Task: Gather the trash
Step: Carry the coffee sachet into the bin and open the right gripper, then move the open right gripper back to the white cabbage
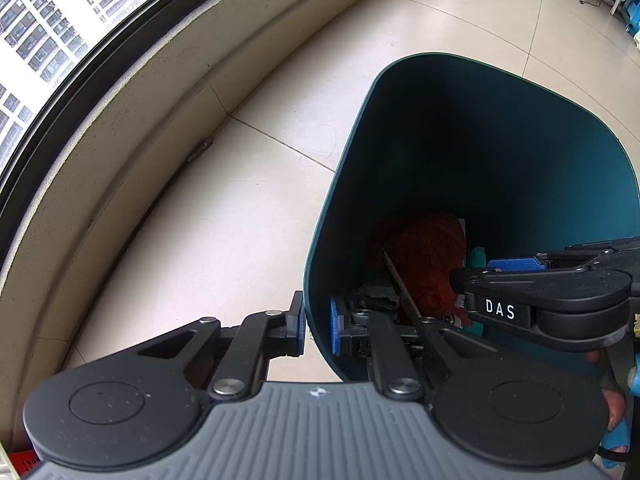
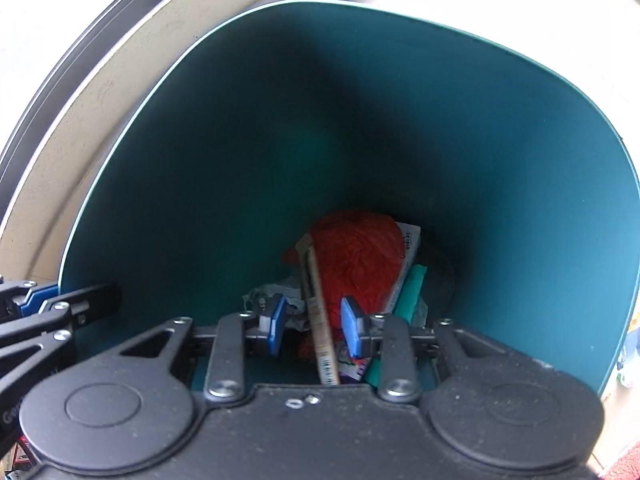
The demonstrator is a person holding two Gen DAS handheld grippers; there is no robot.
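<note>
Left tool (image 1: 318, 326) clamping bin (image 1: 500, 152) rim

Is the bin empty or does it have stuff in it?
Not empty: the bin holds a red bag, papers and a stick at the bottom.

**Left gripper clamped on the bin's rim**

Your left gripper (image 1: 317, 330) pinches the near wall of the teal bin (image 1: 500, 152), one pad outside, one inside. Down in the bin lie a red bag (image 1: 428, 256), a thin stick (image 1: 400, 284) and crumpled scraps. Your right gripper (image 1: 516, 264) reaches in from the right. The bin stands on pale floor tiles (image 1: 240, 208) near a window (image 1: 52, 28).
</note>
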